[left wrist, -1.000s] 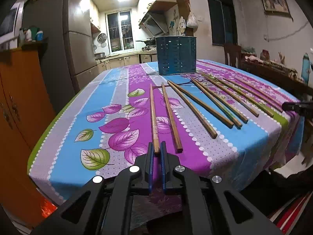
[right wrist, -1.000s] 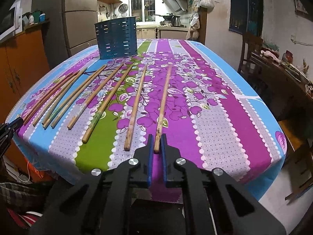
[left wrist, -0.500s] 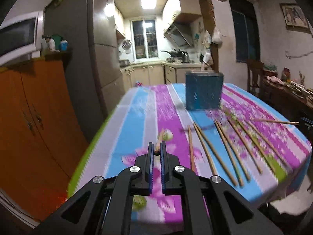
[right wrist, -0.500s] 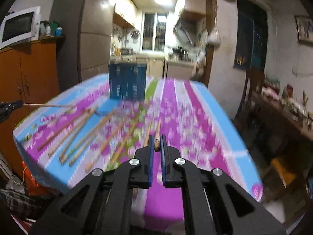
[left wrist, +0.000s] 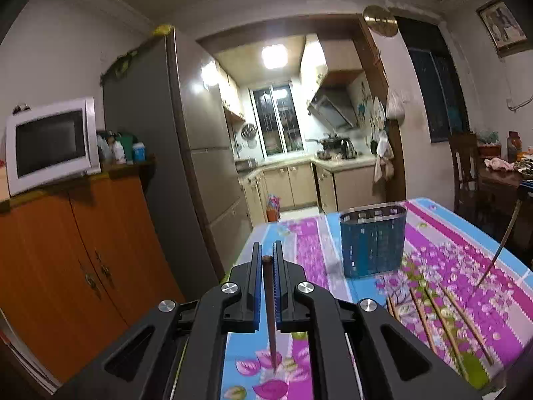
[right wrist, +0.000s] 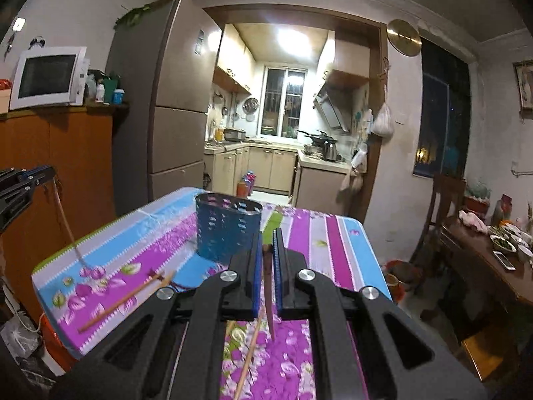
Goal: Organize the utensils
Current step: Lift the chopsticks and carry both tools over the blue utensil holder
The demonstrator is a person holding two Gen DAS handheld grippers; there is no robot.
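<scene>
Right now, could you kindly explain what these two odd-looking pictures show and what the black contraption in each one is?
Each picture comes from a camera mounted on a hand-held two-finger gripper; a person carries one in each hand. The left gripper and the right gripper are each shut on one wooden chopstick, and, lifted off the table, its free end hanging down. Below is a table with a flowered tablecloth, a blue perforated utensil holder standing on it, and more chopsticks lying flat. A kitchen shows through the doorway behind.
</scene>
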